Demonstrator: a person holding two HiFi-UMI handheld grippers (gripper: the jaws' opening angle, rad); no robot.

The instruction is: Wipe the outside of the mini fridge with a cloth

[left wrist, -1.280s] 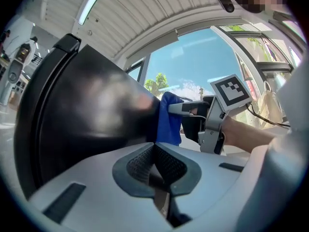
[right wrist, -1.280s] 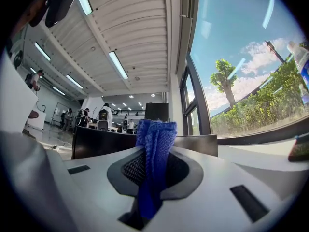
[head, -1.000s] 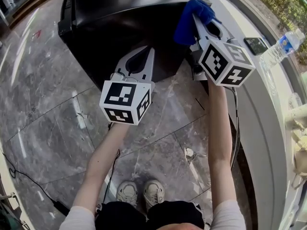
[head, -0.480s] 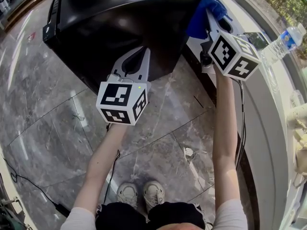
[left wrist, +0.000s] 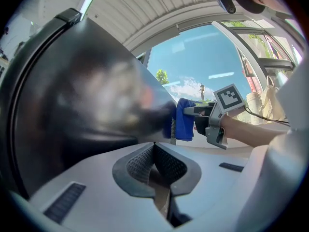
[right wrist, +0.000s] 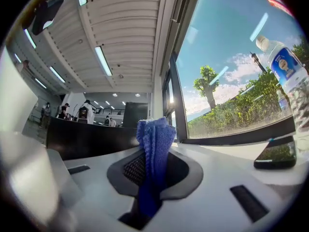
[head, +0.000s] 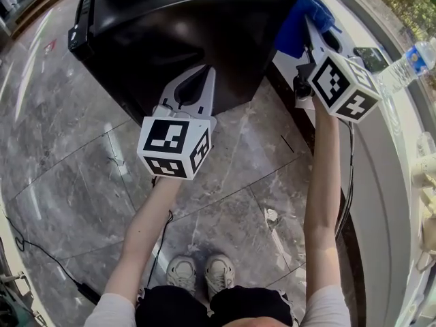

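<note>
Windowsill (head: 381, 155) holds water bottle (head: 407, 65); right gripper (head: 312, 20) pinches cloth (head: 293, 34) against mini fridge (head: 184, 33).

Grey marble-patterned floor (head: 82, 155) tiles carry a black mini fridge (head: 177, 39), which stands close against a curved white ledge (head: 381, 155). A thin black cable (head: 41, 251) trails across the tiles at the lower left, and a person's pale shoes (head: 201, 274) are planted near the bottom edge. On the ledge, a dark phone (head: 370, 58) lies flat just beside a clear water bottle (head: 409, 63) with a blue label.
</note>
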